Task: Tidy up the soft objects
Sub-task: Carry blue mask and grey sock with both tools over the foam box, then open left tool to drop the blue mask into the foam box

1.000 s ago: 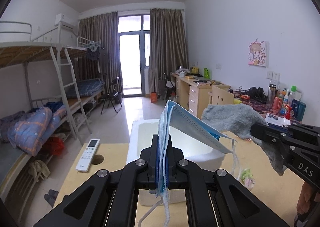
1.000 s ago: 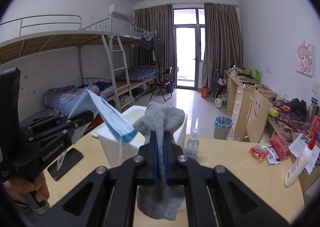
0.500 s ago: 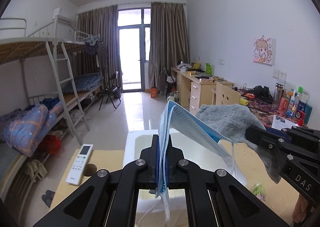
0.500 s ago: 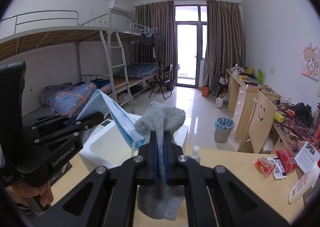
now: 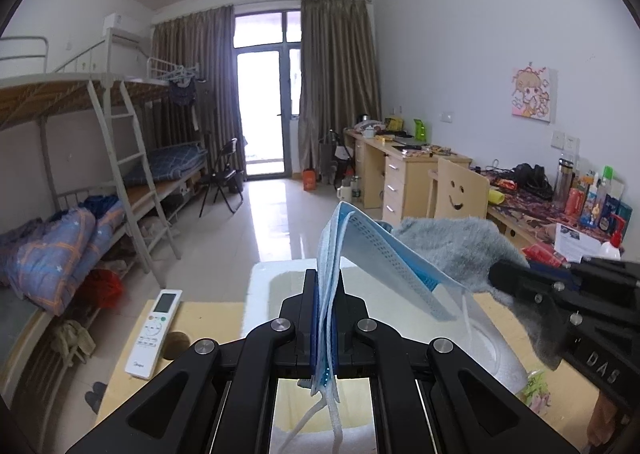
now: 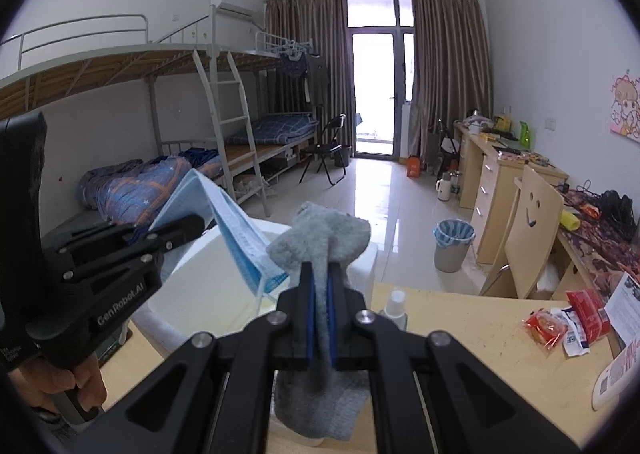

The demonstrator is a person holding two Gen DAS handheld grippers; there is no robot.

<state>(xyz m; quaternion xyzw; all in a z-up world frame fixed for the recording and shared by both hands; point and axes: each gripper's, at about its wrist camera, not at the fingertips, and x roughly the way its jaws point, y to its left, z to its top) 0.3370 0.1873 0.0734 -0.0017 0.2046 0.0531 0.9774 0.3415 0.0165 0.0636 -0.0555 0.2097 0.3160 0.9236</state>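
My left gripper [image 5: 324, 286] is shut on a blue face mask [image 5: 376, 254], whose straps hang down below the jaws. My right gripper [image 6: 320, 278] is shut on a grey sock [image 6: 320, 238] that droops on both sides of the jaws. Both are held above a white foam box [image 5: 264, 294] standing on the wooden table [image 6: 480, 318]. In the left wrist view the right gripper [image 5: 496, 274] with the sock [image 5: 452, 250] is at the right, close to the mask. In the right wrist view the left gripper [image 6: 200, 222] holds the mask [image 6: 236, 238] at the left, touching the sock.
A white remote [image 5: 154, 328] lies on the table left of the box. A small spray bottle [image 6: 394, 306] stands right of the box. Red snack packets [image 6: 560, 324] and papers lie at the table's right end. Bunk beds, desks and a chair stand beyond.
Both grippers have moved forward and together over the white box, which now fills more of the lower views. Mask and sock stay gripped.
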